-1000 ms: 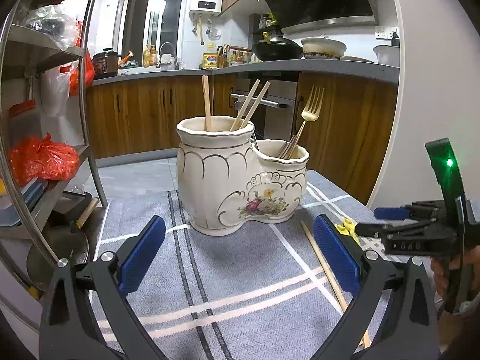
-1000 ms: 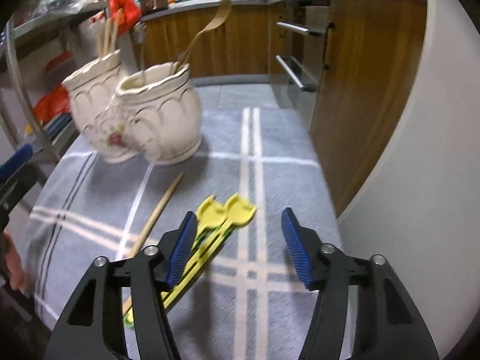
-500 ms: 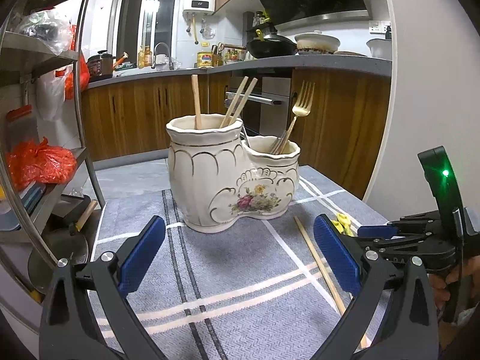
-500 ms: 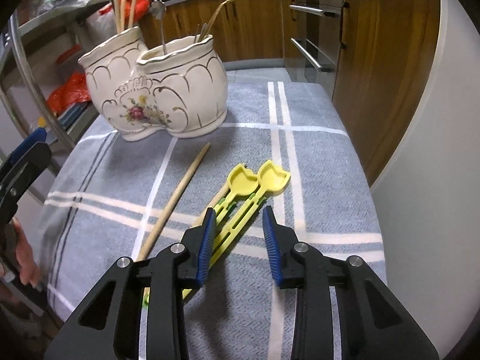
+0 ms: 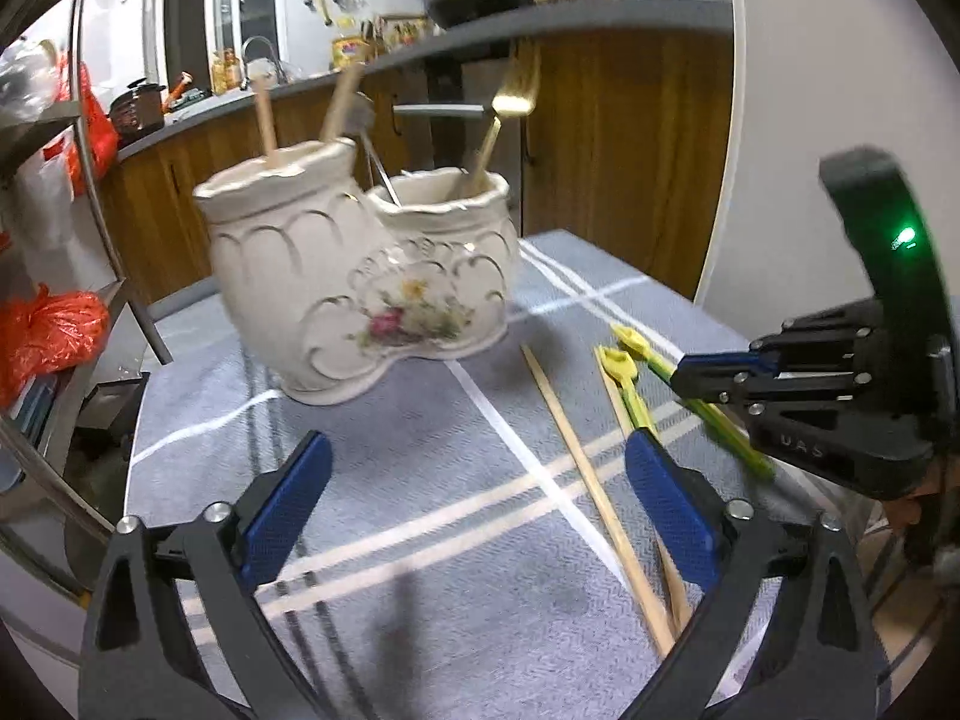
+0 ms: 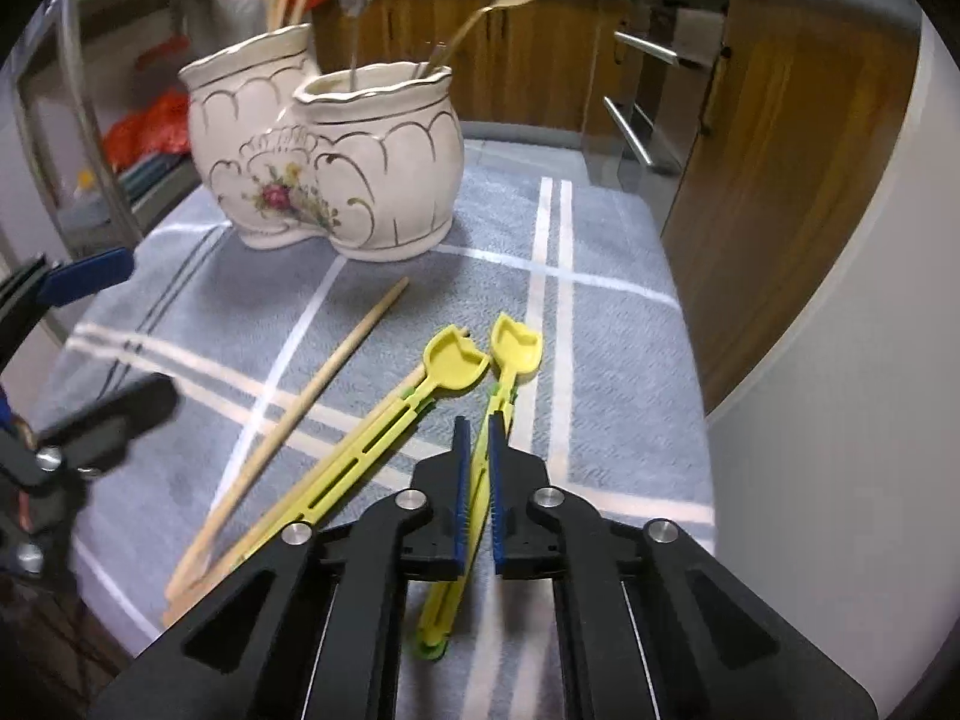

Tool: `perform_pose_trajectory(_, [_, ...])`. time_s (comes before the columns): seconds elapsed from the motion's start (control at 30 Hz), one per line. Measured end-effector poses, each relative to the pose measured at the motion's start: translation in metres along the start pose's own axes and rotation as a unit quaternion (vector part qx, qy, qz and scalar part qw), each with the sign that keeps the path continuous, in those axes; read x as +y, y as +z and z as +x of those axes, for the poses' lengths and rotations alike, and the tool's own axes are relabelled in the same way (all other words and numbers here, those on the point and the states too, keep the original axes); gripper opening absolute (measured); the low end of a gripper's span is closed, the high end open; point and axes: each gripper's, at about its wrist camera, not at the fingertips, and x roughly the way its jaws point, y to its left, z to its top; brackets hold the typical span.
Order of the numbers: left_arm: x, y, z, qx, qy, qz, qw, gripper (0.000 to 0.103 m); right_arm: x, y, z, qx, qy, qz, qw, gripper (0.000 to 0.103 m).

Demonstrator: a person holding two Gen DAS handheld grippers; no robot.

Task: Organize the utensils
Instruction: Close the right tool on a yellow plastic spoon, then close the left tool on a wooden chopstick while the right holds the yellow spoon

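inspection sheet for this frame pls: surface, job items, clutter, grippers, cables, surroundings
Surface: grey plaid cloth covers the table.
Job's things: double ceramic holder with chopsticks and a gold fork; wooden chopstick and two yellow utensils loose on the cloth.
Clutter: nothing seen.
Grippers: right gripper has just closed on one yellow utensil; left gripper open, holding nothing.
Cables: nothing seen.
Surroundings: wooden cabinets, metal rack.

Ahead of you on the desk (image 6: 606,252) stands the holder (image 6: 324,156), fork (image 6: 498,6) in it; nearer, chopstick (image 6: 300,408) left of two spoons (image 6: 480,360).
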Motion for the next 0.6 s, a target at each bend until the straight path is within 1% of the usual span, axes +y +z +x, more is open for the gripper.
perform_pose_trajectory(0.03, [-0.002, 0.001, 0.003, 0.008, -0.005, 0.0, 1.0, 0.082, -0.002, -0.001, 0.0, 0.001, 0.002, 0.001, 1.0, 0.006])
perform_pose_trajectory(0.1, [-0.005, 0.003, 0.009, 0.027, -0.021, -0.003, 0.9994, 0.064, -0.005, -0.001, -0.001, 0.002, 0.009, 0.006, 1.0, 0.006])
perform_pose_trajectory(0.13, [-0.007, 0.004, 0.013, 0.039, -0.032, -0.009, 0.9987, 0.061, -0.006, -0.001, -0.001, 0.002, 0.012, 0.007, 1.0, 0.006])
perform_pose_trajectory(0.17, [-0.007, 0.004, 0.015, 0.044, -0.037, -0.013, 0.9983, 0.055, -0.007, -0.002, -0.001, 0.002, 0.016, 0.009, 1.0, 0.006])
perform_pose_trajectory(0.2, [-0.009, 0.004, 0.018, 0.052, -0.046, -0.016, 0.9975, 0.051, -0.008, -0.002, 0.0, 0.002, 0.019, 0.012, 1.0, 0.006])
perform_pose_trajectory(0.23, [-0.011, 0.004, 0.02, 0.058, -0.052, -0.018, 0.9968, 0.05, -0.009, -0.002, 0.0, 0.003, 0.021, 0.013, 1.0, 0.008])
perform_pose_trajectory(0.27, [-0.012, 0.004, 0.022, 0.062, -0.056, -0.019, 0.9963, 0.046, -0.009, -0.002, 0.0, 0.004, 0.022, 0.014, 1.0, 0.009])
perform_pose_trajectory(0.3, [-0.014, 0.002, 0.025, 0.07, -0.061, -0.019, 0.9955, 0.041, -0.009, -0.002, 0.001, 0.005, 0.023, 0.015, 1.0, 0.013])
perform_pose_trajectory(0.33, [-0.016, 0.001, 0.028, 0.077, -0.065, -0.018, 0.9948, 0.038, -0.01, -0.002, 0.002, 0.008, 0.023, 0.016, 1.0, 0.017])
perform_pose_trajectory(0.4, [-0.021, -0.002, 0.032, 0.088, -0.07, -0.015, 0.9936, 0.027, -0.009, -0.002, 0.003, 0.01, 0.027, 0.016, 0.999, 0.02])
perform_pose_trajectory(0.43, [-0.024, -0.002, 0.034, 0.092, -0.071, -0.012, 0.9932, 0.025, -0.008, -0.003, 0.003, 0.011, 0.027, 0.014, 0.999, 0.02])
perform_pose_trajectory(0.5, [-0.031, -0.005, 0.038, 0.1, -0.067, 0.002, 0.9927, 0.016, -0.007, -0.003, 0.005, 0.013, 0.025, 0.012, 1.0, 0.02])
perform_pose_trajectory(0.57, [-0.034, -0.005, 0.039, 0.1, -0.057, 0.012, 0.9933, 0.013, -0.007, -0.003, 0.006, 0.011, 0.028, 0.013, 0.999, 0.02])
perform_pose_trajectory(0.6, [-0.035, -0.004, 0.04, 0.102, -0.055, 0.013, 0.9932, 0.01, -0.008, -0.003, 0.007, 0.011, 0.031, 0.016, 0.999, 0.02])
